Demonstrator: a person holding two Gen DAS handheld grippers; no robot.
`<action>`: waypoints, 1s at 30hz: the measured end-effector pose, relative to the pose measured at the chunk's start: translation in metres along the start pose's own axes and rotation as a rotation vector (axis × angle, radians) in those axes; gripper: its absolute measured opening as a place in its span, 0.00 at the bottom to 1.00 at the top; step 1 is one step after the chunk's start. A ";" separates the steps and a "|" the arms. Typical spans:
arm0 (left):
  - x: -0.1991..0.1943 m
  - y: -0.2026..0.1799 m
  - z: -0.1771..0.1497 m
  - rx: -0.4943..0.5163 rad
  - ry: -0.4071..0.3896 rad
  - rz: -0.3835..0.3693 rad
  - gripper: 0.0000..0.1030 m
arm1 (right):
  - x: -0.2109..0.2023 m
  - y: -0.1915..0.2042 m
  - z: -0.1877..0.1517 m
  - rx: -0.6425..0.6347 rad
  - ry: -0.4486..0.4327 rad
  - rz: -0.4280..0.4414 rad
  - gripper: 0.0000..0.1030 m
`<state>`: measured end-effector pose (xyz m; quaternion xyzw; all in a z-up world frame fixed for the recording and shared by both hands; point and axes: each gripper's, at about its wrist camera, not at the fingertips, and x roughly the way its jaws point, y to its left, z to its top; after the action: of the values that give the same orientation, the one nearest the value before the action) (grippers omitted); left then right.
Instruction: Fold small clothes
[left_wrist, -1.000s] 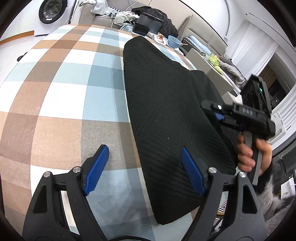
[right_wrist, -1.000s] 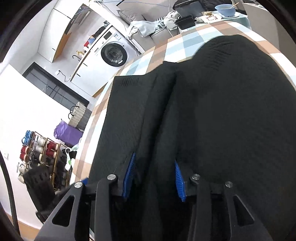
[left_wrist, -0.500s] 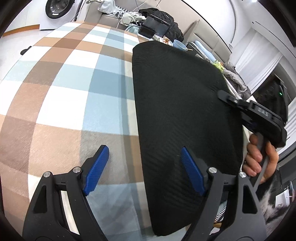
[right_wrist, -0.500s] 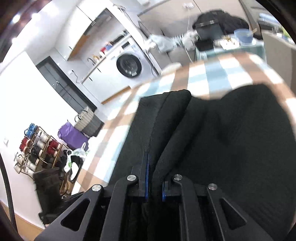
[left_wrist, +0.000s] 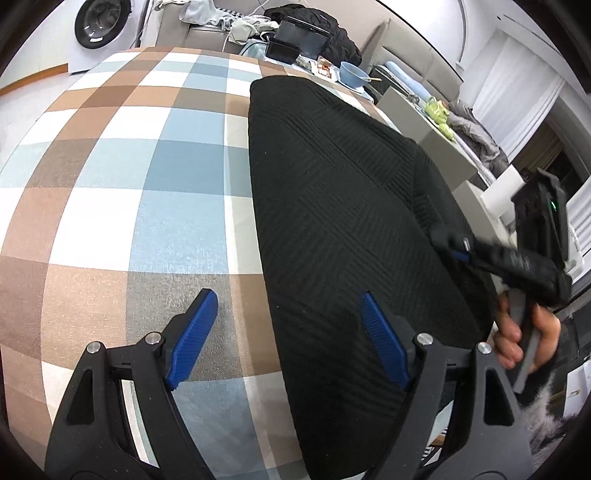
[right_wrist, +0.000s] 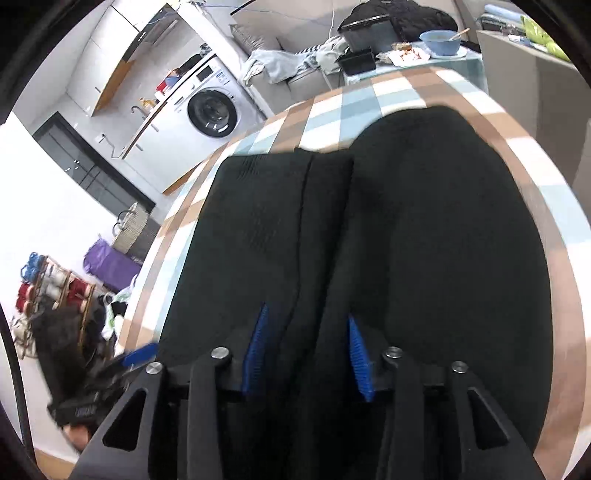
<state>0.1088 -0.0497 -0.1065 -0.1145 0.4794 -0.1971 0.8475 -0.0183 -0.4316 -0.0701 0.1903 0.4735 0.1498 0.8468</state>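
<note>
A black knitted garment lies folded lengthwise on the checked table. My left gripper is open and empty, its right finger over the garment's near left edge, its left finger over bare cloth. My right gripper is open, with a ridge of the garment lying between its fingers. It also shows in the left wrist view at the garment's right edge, held by a hand.
Beyond the table's far end stand a blue bowl, black trays and a sofa with clothes. A washing machine stands at the back. A shoe rack and a purple bag are on the floor.
My right gripper was shut on the garment's ridge half a second ago and has now opened. The lifted fold has dropped flat. My left gripper has stayed open in place.
</note>
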 end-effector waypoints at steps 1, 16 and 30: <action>0.001 0.000 0.000 0.004 0.003 0.006 0.76 | -0.001 0.001 -0.010 -0.024 0.032 -0.005 0.43; -0.007 -0.028 -0.010 0.119 -0.013 0.034 0.76 | -0.013 0.008 -0.015 -0.004 -0.015 0.062 0.37; -0.007 -0.035 -0.018 0.162 -0.009 0.031 0.76 | 0.001 0.028 0.067 -0.033 -0.148 0.023 0.06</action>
<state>0.0821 -0.0778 -0.0975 -0.0390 0.4599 -0.2216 0.8590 0.0377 -0.4190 -0.0253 0.1922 0.4047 0.1527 0.8809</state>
